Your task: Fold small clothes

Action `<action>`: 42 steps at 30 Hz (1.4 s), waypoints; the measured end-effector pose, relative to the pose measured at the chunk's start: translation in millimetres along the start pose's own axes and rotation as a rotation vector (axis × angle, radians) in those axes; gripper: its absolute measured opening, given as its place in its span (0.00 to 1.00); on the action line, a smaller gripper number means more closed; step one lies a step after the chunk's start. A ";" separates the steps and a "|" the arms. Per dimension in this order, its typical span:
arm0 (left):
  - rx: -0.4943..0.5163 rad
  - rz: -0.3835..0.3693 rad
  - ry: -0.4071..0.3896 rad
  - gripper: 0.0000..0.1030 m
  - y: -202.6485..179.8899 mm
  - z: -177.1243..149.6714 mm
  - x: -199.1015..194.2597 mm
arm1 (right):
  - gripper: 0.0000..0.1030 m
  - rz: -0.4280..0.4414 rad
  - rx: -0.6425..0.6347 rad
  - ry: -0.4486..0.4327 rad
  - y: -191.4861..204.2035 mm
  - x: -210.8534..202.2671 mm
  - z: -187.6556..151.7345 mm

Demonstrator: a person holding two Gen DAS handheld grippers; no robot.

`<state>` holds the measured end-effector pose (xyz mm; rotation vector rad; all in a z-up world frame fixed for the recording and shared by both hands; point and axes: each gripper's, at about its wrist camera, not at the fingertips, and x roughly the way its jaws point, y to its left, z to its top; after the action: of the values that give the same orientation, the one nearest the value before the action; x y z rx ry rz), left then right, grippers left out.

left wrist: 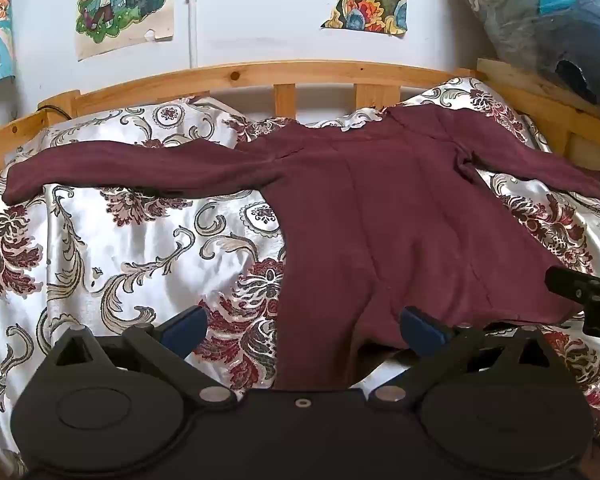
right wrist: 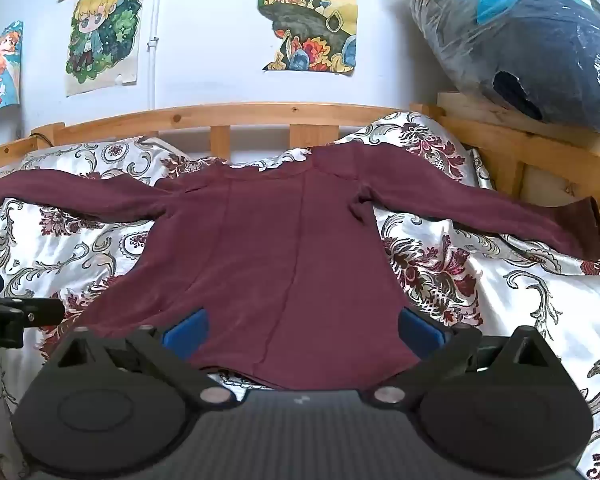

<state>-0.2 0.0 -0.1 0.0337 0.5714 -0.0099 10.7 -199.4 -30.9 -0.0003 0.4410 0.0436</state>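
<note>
Both tools wide open, nothing held: left gripper (left wrist: 302, 326) over the hem's left corner, right gripper (right wrist: 302, 326) over mid-hem. Maroon top (right wrist: 268, 248) lies flat on the floral bedspread (right wrist: 520, 300). I'd pinch the hem corners w/ both, lift evenly. Neck points to the headboard (right wrist: 228, 114), hem toward me; sleeves spread left-right, the long axis.

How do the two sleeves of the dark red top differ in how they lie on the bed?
The left sleeve lies wholly on the floral bedspread, while the right sleeve reaches the wooden bed frame, its cuff turned up against it. The left sleeve joins the body smoothly; the right sleeve is bunched at the armpit. Both are spread outward and unfolded, on the same dark red top.
</note>
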 end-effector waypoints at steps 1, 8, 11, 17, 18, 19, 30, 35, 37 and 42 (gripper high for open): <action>0.001 0.001 -0.001 0.99 0.0 0.0 0.0 | 1.00 0.001 0.002 0.002 0.0 -0.1 0.1; -0.010 0.001 0.010 0.99 2.1 1.5 -0.8 | 1.00 0.004 0.001 0.005 0.4 -1.4 0.7; -0.007 0.001 0.012 0.99 0.7 2.8 1.4 | 1.00 0.003 0.001 0.003 0.9 -2.0 0.8; -0.008 -0.001 0.010 0.99 0.9 1.6 1.5 | 1.00 0.005 0.005 0.010 -0.5 -2.0 -0.8; -0.008 -0.001 0.011 0.99 1.1 1.8 1.5 | 1.00 0.005 0.005 0.011 -0.7 -2.1 -1.0; -0.008 -0.001 0.009 0.99 1.1 1.1 1.7 | 1.00 0.005 0.006 0.012 -1.6 -1.4 -1.1; -0.009 -0.004 0.010 0.99 2.4 1.0 2.1 | 1.00 0.005 0.006 0.012 -1.3 1.0 -0.7; -0.010 -0.004 0.011 0.99 1.3 -0.7 1.0 | 1.00 0.005 0.008 0.013 -1.3 0.7 -0.9; -0.009 -0.004 0.011 0.99 1.4 -0.8 1.1 | 1.00 0.004 0.009 0.013 -0.2 0.1 -0.9; -0.010 -0.005 0.011 0.99 1.6 -0.5 1.1 | 1.00 0.004 0.009 0.013 -0.4 0.2 -0.7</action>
<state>0.5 1.6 -1.1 0.0224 0.5826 -0.0118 10.6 -199.8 -31.7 0.0094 0.4543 0.0455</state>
